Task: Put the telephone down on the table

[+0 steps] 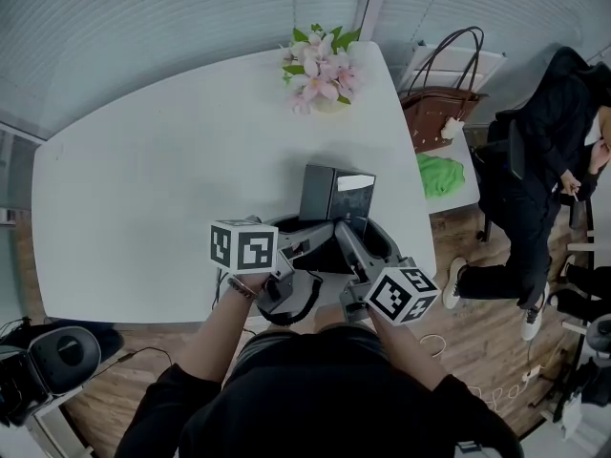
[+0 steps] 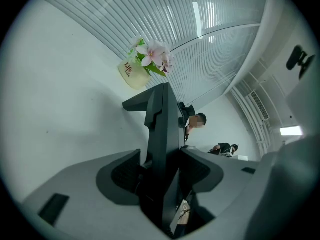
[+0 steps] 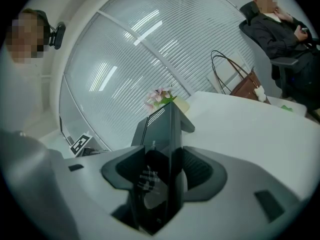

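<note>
A black desk telephone (image 1: pixel 336 197) stands on edge over the front right part of the white table (image 1: pixel 172 179), its screen side facing right. My left gripper (image 1: pixel 307 246) and right gripper (image 1: pixel 368 241) both clamp its near end, side by side. In the left gripper view the telephone's (image 2: pixel 162 129) thin edge runs between the pads of the left gripper (image 2: pixel 162 171). The right gripper view shows the telephone (image 3: pixel 162 129) pinched by the right gripper (image 3: pixel 165 171). The grippers hide its lower end, so I cannot tell whether it touches the table.
A pot of pink flowers (image 1: pixel 320 70) sits at the table's far edge. Past the right edge are a brown handbag (image 1: pixel 441 113), a green cloth (image 1: pixel 439 175) and a seated person in black (image 1: pixel 535 160). A black device (image 1: pixel 62 356) lies on the floor at left.
</note>
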The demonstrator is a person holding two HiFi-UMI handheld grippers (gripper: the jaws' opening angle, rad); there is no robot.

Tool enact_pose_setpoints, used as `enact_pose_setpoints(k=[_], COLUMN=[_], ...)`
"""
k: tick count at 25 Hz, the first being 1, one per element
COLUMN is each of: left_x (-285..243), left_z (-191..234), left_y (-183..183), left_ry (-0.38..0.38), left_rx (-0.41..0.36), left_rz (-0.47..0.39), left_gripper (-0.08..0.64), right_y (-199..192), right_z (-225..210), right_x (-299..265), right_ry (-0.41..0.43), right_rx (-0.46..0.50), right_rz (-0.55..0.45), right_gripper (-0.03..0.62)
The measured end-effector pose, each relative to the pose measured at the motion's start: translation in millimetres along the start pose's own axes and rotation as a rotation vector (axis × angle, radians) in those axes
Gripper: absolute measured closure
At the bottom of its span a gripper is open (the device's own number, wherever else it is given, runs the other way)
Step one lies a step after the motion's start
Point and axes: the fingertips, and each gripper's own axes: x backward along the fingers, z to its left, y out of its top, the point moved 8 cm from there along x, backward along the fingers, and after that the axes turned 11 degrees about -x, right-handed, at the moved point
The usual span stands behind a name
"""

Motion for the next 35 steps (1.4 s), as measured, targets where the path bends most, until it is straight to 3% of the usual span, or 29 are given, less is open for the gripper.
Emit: enact_pose_setpoints(k=[20,29,35], left_x=[0,6,17], left_z=[-1,-2,-5], left_y=[1,6,12], left_ry=[0.087,0.148,0.233], left_rx=[-0.101,-0.196,-0.283], left_rz=[0.046,0.058,0.021], left_gripper=[0.279,0.259,0.262], right_y=[-3,-2,-3], right_z=[0,2,0], right_x=[1,0,4], right_ry=[-0.032,-0.037,-0.055], right_rx=[0.032,0.021,0.017], right_rz=[-0.014,-0.031,-0.054], right_gripper=[0.383,0.396,0.397])
